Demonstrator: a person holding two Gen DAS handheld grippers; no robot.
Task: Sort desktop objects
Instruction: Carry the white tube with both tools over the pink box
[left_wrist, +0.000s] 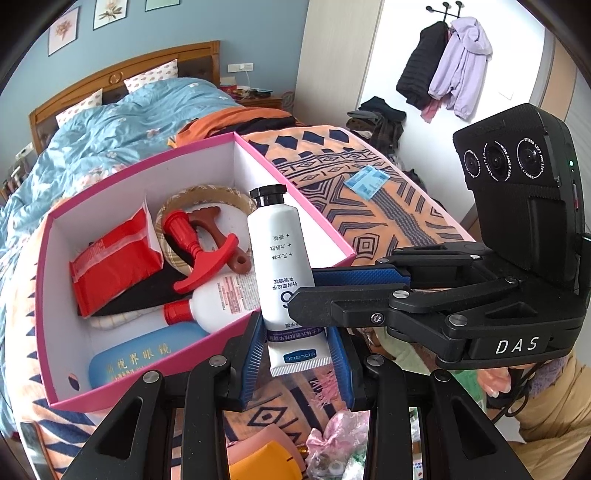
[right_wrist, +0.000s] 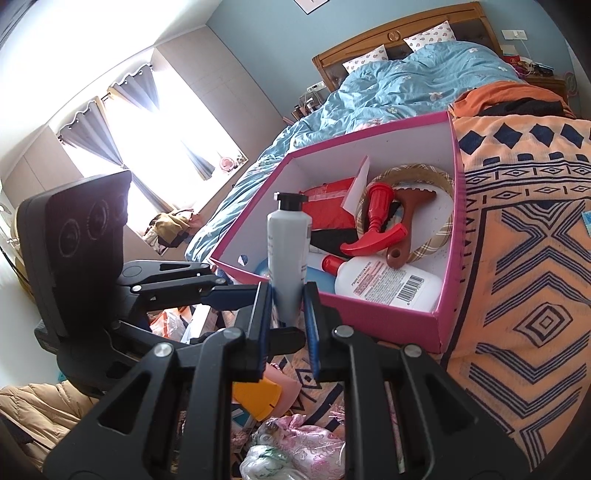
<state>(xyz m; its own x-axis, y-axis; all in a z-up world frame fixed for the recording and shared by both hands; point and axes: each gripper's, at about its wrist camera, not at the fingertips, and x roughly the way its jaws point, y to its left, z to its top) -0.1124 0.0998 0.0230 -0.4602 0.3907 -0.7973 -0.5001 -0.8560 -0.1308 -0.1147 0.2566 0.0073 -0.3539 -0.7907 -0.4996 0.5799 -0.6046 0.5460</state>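
A white tube with a black cap (left_wrist: 277, 254) stands upright over the near rim of the pink box (left_wrist: 295, 206). My left gripper (left_wrist: 297, 354) is shut on the tube's crimped bottom end. From the right, my right gripper (left_wrist: 303, 291) clamps the tube's lower body. In the right wrist view the tube (right_wrist: 288, 243) rises between my right gripper (right_wrist: 288, 317) pads, and the left gripper (right_wrist: 279, 319) reaches in from the left. The box (right_wrist: 369, 321) holds a red packet (left_wrist: 110, 266), a red T-handled tool (left_wrist: 199, 254), a white bottle (left_wrist: 225, 299) and a blue case (left_wrist: 129, 358).
The box sits on an orange patterned blanket (left_wrist: 388, 221) over a bed with a blue quilt (left_wrist: 110, 125). A small blue sachet (left_wrist: 366, 181) lies on the blanket to the right. Below the grippers are an orange object (left_wrist: 266, 461) and crumpled plastic bags (right_wrist: 295, 443).
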